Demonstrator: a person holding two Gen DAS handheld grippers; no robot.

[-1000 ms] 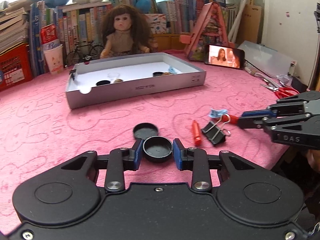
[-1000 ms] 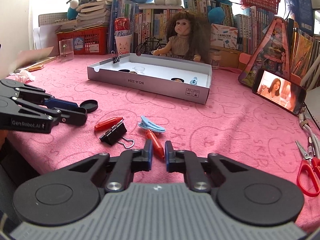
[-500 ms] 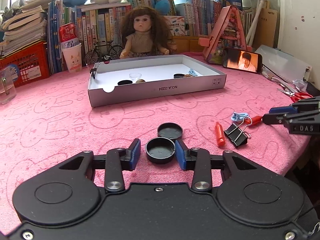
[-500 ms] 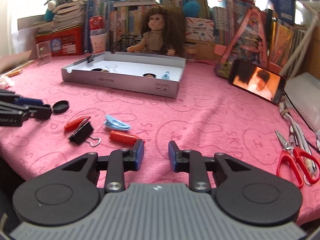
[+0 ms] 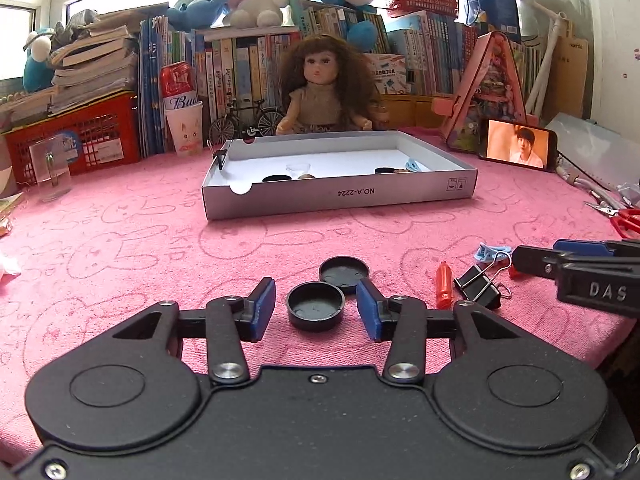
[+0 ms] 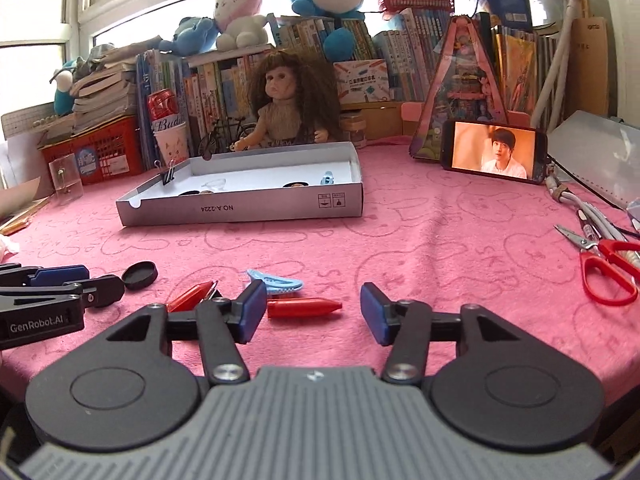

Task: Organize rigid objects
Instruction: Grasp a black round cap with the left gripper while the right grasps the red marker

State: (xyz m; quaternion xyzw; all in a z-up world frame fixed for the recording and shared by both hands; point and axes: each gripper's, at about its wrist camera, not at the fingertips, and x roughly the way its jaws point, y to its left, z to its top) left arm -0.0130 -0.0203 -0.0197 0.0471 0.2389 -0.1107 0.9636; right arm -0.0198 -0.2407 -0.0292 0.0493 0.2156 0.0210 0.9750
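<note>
A grey cardboard box lid [image 5: 340,196] stands mid-table and holds a few small items; it also shows in the right wrist view [image 6: 240,212]. My left gripper [image 5: 316,310] is open, with a black round cap [image 5: 315,311] lying between its pads, untouched. A second black cap [image 5: 344,273] lies just beyond. My right gripper [image 6: 313,312] is open, with a red pen cap [image 6: 302,307] lying on the cloth between its pads. A light blue clip [image 6: 276,280], another red cap [image 6: 190,295] and a black binder clip [image 5: 478,287] lie nearby.
The pink cloth [image 6: 440,248] covers the table. Red scissors [image 6: 608,268] lie at the right. A phone [image 6: 494,155] leans at the back right. A doll [image 5: 320,84], books, a red crate [image 5: 76,136] and a cup [image 5: 184,130] line the back edge.
Both grippers have opened wider. The left let go of the black cap, which now lies free. The right released the red cap and pulled back.
</note>
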